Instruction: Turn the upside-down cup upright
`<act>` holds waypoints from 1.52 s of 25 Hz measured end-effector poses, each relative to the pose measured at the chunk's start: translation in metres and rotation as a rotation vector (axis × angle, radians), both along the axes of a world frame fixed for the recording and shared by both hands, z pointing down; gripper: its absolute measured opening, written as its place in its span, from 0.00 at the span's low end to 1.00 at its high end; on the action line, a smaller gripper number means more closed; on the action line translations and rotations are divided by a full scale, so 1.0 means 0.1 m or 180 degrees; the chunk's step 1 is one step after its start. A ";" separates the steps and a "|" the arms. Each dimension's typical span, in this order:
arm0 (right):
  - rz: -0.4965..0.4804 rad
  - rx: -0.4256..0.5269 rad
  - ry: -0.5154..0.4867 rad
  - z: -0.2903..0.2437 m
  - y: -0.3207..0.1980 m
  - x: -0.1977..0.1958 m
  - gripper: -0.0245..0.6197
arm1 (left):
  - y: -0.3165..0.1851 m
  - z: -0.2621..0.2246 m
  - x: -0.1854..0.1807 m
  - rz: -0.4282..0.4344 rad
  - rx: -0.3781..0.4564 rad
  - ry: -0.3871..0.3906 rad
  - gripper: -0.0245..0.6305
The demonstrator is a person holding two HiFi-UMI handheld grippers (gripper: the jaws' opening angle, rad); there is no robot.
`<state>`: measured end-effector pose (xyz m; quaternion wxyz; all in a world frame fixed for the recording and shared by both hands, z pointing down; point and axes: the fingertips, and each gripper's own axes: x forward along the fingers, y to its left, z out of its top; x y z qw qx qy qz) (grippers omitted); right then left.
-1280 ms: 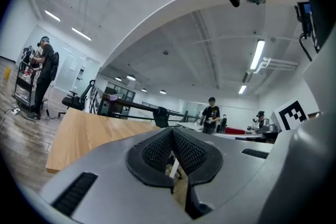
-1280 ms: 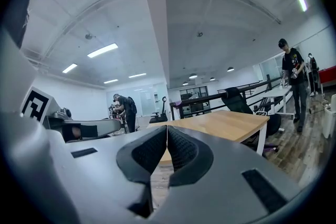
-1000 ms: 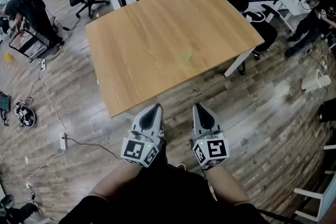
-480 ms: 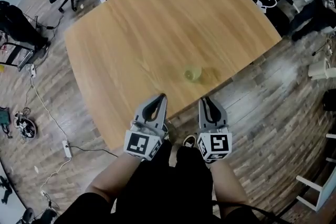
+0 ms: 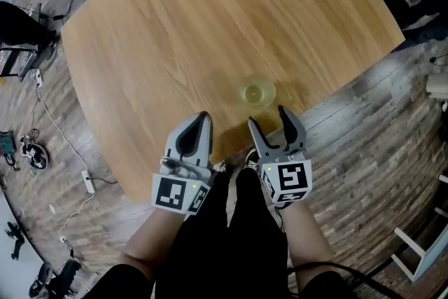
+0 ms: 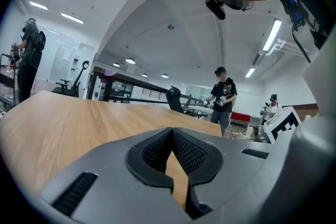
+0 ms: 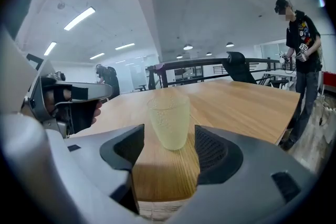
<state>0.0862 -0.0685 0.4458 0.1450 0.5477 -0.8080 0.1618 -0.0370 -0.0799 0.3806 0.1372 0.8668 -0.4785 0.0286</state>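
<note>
Head view: cup [image 5: 257, 92] near the tabletop [image 5: 175, 31] edge, just ahead of the right gripper [image 5: 267, 116], jaws freshly opened, empty; left gripper [image 5: 202, 120] alongside, jaws together.

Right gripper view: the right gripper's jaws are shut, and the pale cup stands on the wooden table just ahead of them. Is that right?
Not quite. The right gripper has its jaws open. They have just been opening, with nothing between them yet, as the right gripper view shows. The pale cup does stand on the wooden table just ahead of them.
</note>
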 end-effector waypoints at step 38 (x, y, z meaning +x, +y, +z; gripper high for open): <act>-0.0256 0.0468 0.0231 -0.07 -0.65 -0.36 0.61 | -0.07 0.54 -0.29 -0.0046 -0.0239 0.0187 0.05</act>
